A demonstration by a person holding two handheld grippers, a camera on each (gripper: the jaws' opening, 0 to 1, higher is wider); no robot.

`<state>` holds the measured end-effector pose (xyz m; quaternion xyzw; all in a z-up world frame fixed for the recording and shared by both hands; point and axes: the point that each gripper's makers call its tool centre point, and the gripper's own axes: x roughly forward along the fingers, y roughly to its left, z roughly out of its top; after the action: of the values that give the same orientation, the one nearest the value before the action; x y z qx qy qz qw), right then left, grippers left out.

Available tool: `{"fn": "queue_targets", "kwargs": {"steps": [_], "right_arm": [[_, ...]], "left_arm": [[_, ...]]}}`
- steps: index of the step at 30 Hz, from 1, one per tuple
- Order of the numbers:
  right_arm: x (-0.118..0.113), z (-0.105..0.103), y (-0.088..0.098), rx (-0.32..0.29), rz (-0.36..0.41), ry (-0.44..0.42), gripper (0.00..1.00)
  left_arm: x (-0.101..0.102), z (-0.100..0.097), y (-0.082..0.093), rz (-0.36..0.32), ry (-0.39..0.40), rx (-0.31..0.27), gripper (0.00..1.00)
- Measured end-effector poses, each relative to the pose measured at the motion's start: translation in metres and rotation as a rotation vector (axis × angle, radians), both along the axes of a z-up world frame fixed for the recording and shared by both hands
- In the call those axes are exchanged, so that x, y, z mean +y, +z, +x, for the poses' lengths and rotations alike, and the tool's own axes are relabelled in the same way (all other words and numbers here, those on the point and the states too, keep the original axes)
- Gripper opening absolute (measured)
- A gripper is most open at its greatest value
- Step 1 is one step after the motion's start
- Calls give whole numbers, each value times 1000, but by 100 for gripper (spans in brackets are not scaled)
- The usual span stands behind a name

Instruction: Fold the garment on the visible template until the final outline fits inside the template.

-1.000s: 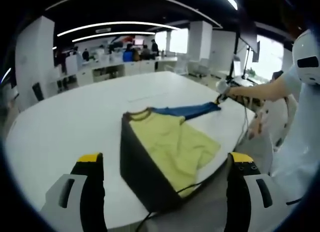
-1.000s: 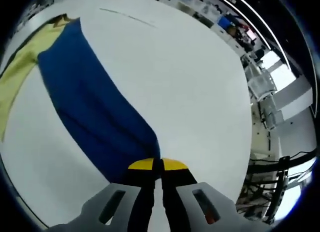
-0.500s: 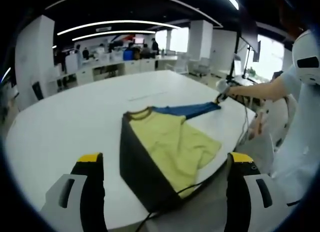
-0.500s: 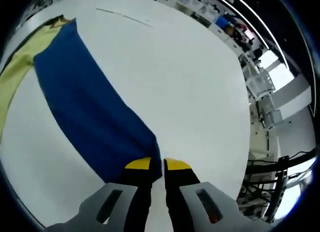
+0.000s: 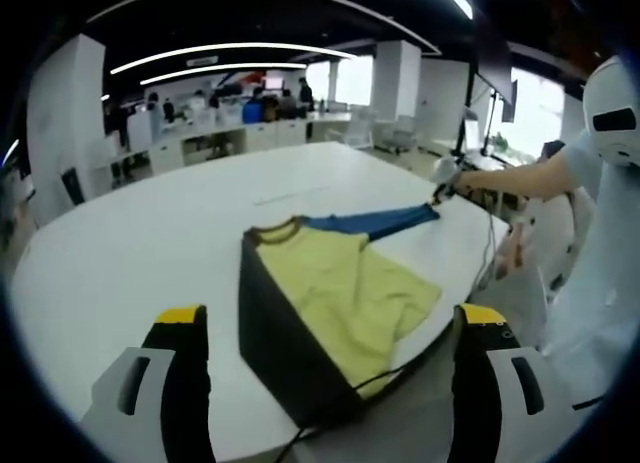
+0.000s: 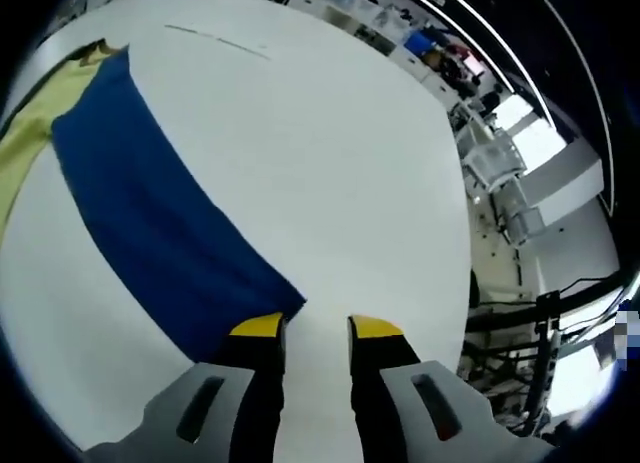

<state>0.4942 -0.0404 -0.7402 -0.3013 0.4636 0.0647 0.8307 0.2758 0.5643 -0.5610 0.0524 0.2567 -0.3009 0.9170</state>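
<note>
A yellow shirt (image 5: 345, 283) lies on the white table (image 5: 130, 243), its blue sleeve (image 5: 375, 221) stretched out to the far right. A dark panel (image 5: 275, 333) borders the shirt's near left side. My left gripper (image 5: 332, 315) hovers open before the table's front edge, jaws far apart, nothing between them. In the right gripper view the blue sleeve (image 6: 150, 223) lies flat, its end just left of my right gripper (image 6: 317, 327), which is open with bare table between the jaws. That right gripper (image 5: 443, 190) sits at the sleeve's tip in the left gripper view.
A person in white (image 5: 600, 233) stands at the table's right edge, arm reaching in. A dark cable (image 5: 370, 378) runs off the front edge under the shirt. Desks and chairs (image 6: 490, 163) stand beyond the table's far side.
My right gripper has opened and let go of the blue sleeve's end, which now lies on the table. The left gripper has held still.
</note>
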Motion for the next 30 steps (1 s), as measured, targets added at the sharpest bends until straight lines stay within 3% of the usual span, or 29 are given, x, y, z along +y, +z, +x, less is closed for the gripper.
{"fn": "queue_targets", "kwargs": {"steps": [12, 30], "right_arm": [[13, -12, 6, -2, 17, 43, 30], [39, -19, 18, -52, 74, 108, 64]], "left_arm": [[-2, 0, 2, -8, -13, -13, 98], [-4, 0, 5, -28, -30, -35, 99]]}}
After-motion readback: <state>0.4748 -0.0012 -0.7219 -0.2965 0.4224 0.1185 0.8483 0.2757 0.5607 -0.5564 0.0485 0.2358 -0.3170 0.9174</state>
